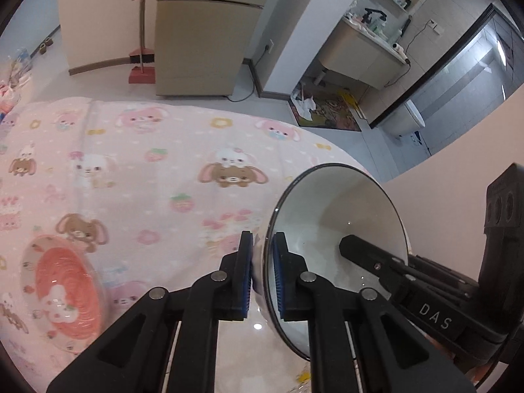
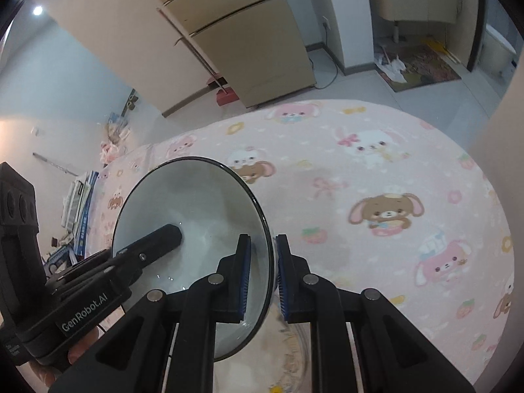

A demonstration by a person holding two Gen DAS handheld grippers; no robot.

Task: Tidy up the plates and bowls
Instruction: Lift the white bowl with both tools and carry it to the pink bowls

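Left wrist view: the left gripper (image 1: pixel 263 271) is clamped on the rim of a white ceramic bowl with a thin dark edge (image 1: pixel 330 229), one blue-padded finger (image 1: pixel 246 278) on the outside wall and the other inside. The bowl is tipped on its side, its opening facing the camera, and it is held above the table with the pink cartoon-rabbit cloth (image 1: pixel 157 170). The right gripper (image 1: pixel 353 245) reaches in from the right, one black finger lying inside the bowl against the opposite wall. Low on the left, a round plate with a red swirl centre and a pale printed rim (image 1: pixel 64 291) lies on the cloth, well apart from the bowl.

Right wrist view: the right gripper (image 2: pixel 263 273) is closed on the same bowl's rim (image 2: pixel 193 203), with the wall pinched between its blue pads (image 2: pixel 246 278). The left gripper (image 2: pixel 163 232) comes in from the left, with one black finger inside the bowl. Part of a hand (image 2: pixel 77 355) shows under that gripper's body. So the bowl hangs between the two grippers, gripped on opposite sides of its rim.

Beyond the table stand a beige refrigerator (image 1: pixel 203 42) and a red dustpan with a broom (image 1: pixel 141 68).
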